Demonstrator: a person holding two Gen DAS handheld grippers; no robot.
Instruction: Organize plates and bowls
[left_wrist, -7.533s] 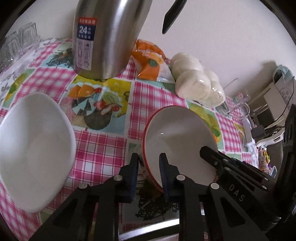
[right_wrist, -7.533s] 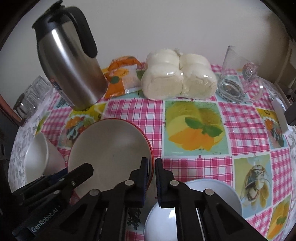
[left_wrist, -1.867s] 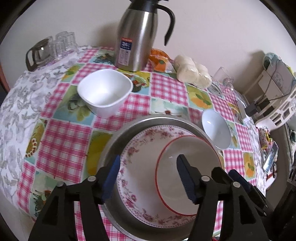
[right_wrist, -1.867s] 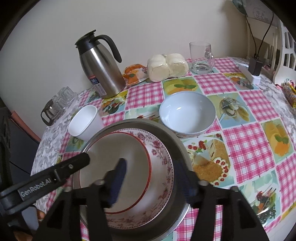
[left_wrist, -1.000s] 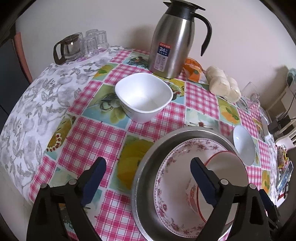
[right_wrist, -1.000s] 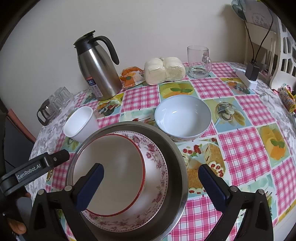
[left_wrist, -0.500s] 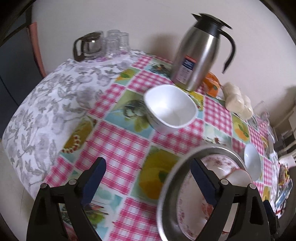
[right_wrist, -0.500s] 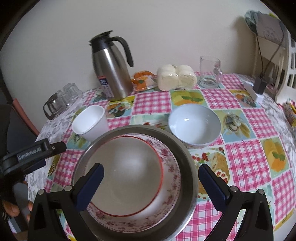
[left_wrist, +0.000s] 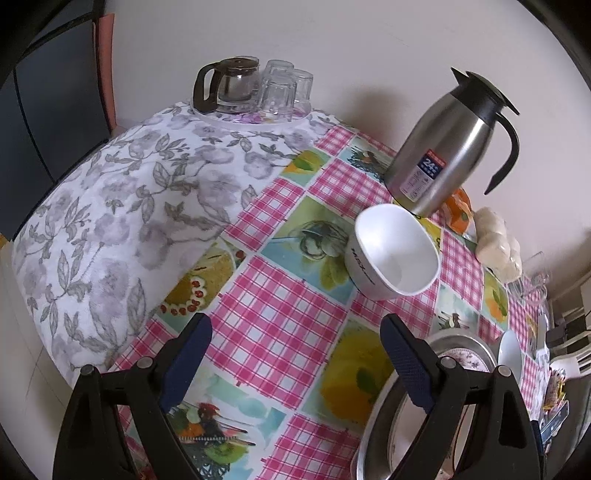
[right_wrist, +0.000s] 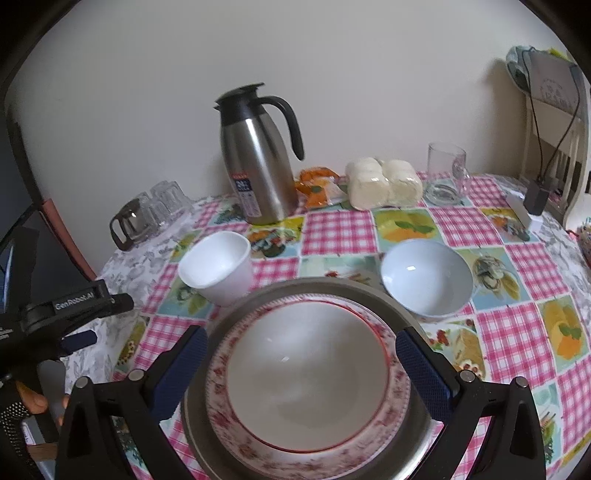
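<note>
A steel basin (right_wrist: 207, 332) near the table's front holds a floral plate (right_wrist: 400, 376) with a red-rimmed bowl (right_wrist: 306, 373) nested in it. My right gripper (right_wrist: 301, 354) hovers open over the basin, its pads well apart and nothing between them. Behind the basin stand a white square bowl (right_wrist: 218, 266) on the left and a pale blue round bowl (right_wrist: 426, 282) on the right. My left gripper (left_wrist: 295, 332) is open above bare tablecloth, left of the basin (left_wrist: 373, 435). The white square bowl (left_wrist: 395, 254) lies ahead of it, slightly right. The left gripper (right_wrist: 107, 319) also shows at the right wrist view's left edge.
A steel thermos jug (right_wrist: 258, 166) stands at the back, with an orange packet (right_wrist: 317, 184), wrapped buns (right_wrist: 384, 182) and a glass mug (right_wrist: 447, 166) to its right. A glass pot and tumblers (left_wrist: 255, 85) sit at the far left corner. A white chair (right_wrist: 554, 147) stands on the right.
The red-rimmed bowl, earlier gripped by both grippers, now rests in the floral plate. Over the last second my left gripper swung left off the basin and rolled. Both grippers stayed open.
</note>
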